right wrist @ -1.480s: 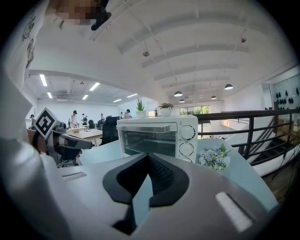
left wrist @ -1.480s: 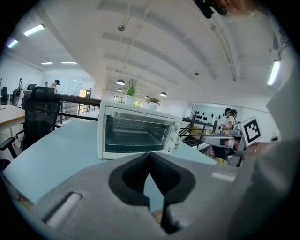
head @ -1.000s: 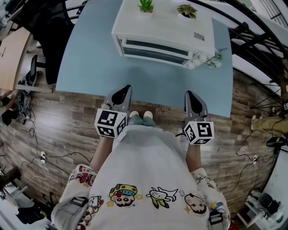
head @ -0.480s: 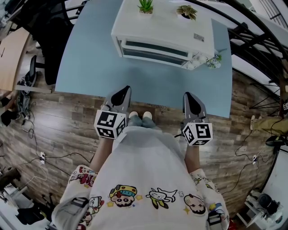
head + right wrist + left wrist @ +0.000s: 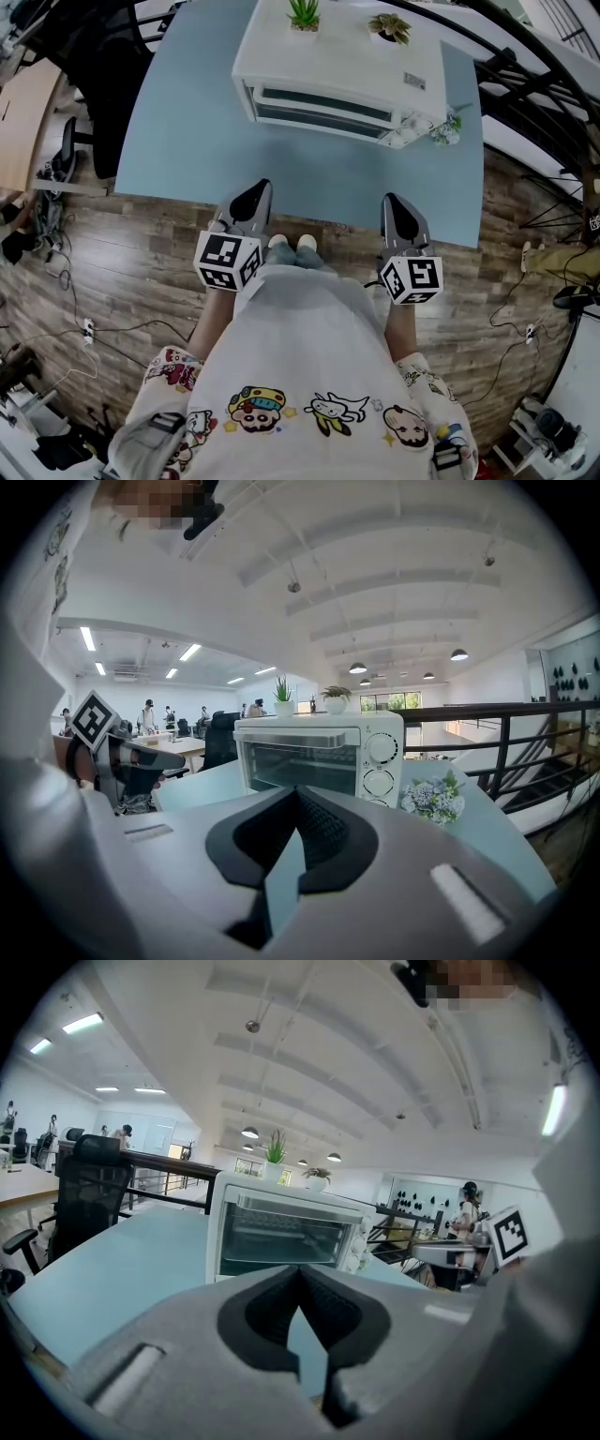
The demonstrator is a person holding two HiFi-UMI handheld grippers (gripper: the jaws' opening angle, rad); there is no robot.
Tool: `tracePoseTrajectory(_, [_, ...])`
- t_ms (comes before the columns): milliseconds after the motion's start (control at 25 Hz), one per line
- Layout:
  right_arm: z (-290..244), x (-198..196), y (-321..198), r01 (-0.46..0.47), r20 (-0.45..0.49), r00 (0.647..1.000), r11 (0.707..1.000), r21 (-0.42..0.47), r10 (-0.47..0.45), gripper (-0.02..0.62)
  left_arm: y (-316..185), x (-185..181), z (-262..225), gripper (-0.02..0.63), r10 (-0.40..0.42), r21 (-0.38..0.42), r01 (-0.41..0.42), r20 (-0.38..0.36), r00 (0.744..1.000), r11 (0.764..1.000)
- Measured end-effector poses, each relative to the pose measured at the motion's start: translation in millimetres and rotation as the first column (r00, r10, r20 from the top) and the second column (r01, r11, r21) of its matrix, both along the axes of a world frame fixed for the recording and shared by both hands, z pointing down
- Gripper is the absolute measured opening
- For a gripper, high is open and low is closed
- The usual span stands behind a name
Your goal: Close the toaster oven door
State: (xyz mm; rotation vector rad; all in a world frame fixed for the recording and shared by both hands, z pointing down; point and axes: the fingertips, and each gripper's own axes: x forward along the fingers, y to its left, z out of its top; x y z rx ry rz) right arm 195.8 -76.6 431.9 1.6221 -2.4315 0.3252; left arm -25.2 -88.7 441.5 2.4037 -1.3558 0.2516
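Nothing's budged lately: left gripper point(image 5: 258, 192) and right gripper point(image 5: 396, 208) sit pinched together, empty, by the counter's point(image 5: 187, 141) near edge, and the oven point(image 5: 337, 70) well back looks shut already, so probably done.

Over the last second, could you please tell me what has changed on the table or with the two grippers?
Nothing visibly changed. The left gripper and right gripper stay shut and empty by the near edge of the table; the toaster oven door stays closed.
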Motion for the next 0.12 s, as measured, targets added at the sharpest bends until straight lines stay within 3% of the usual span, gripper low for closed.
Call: tracePoseTrajectory(120, [0.8, -0.5, -0.3, -0.001, -0.001, 1.0, 1.0, -0.002, 0.001, 0.008, -0.1, -0.1, -2.0, -0.003, 0.005, -0.001, -0.005, -0.013, 1.0, 1.0])
